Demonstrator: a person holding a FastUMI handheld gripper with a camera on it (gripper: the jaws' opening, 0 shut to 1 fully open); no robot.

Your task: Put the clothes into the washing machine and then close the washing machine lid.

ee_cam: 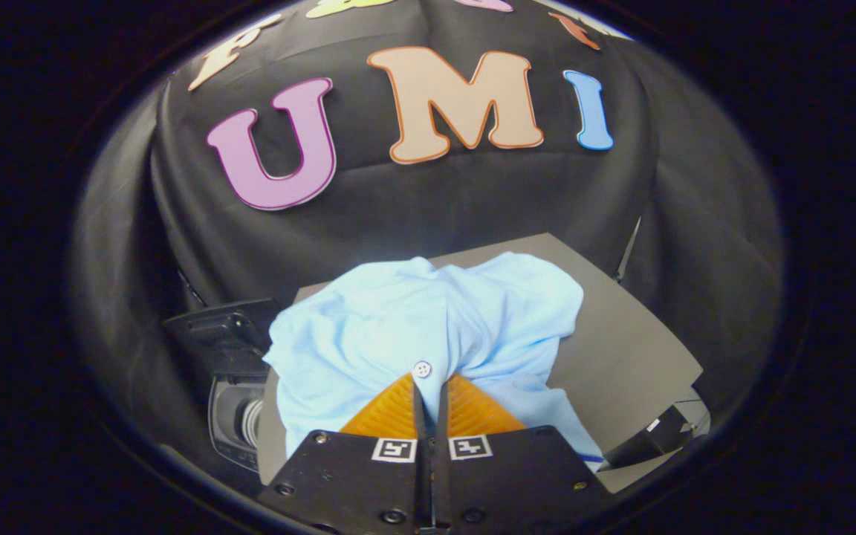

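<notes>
Right now my gripper [429,394] is clenched on the light blue button-up cotton shirt [428,327]: the two fingers are drawn almost together, with a thin fold of the fabric pinched in the narrow slit between them, just below a small white button [422,368] that sits at the fingertips. The rest of the shirt billows ahead of the fingers in a loose, crumpled mound, and a tail of it trails down beside the gripper on the right.

I judge the task to be at its early stage. The shirt is gripped, but it rests over the flat grey tabletop [621,342], not in any drum, so loading it and shutting the lid both remain. I cannot say for certain where the washing machine is; a dark machine-like thing with a round glassy port [238,420] sits low to the left of the tabletop, and it may be the washer or merely a camera, too dim to tell.

For room, the tabletop runs bare to the right of the shirt up to its far corner and right-hand edge, where a small dark box [655,435] lies off the near corner. Beyond the far edge hangs the black cloth wall [398,200], close behind, so lifting upward and swinging left looks freer than pushing forward.
</notes>
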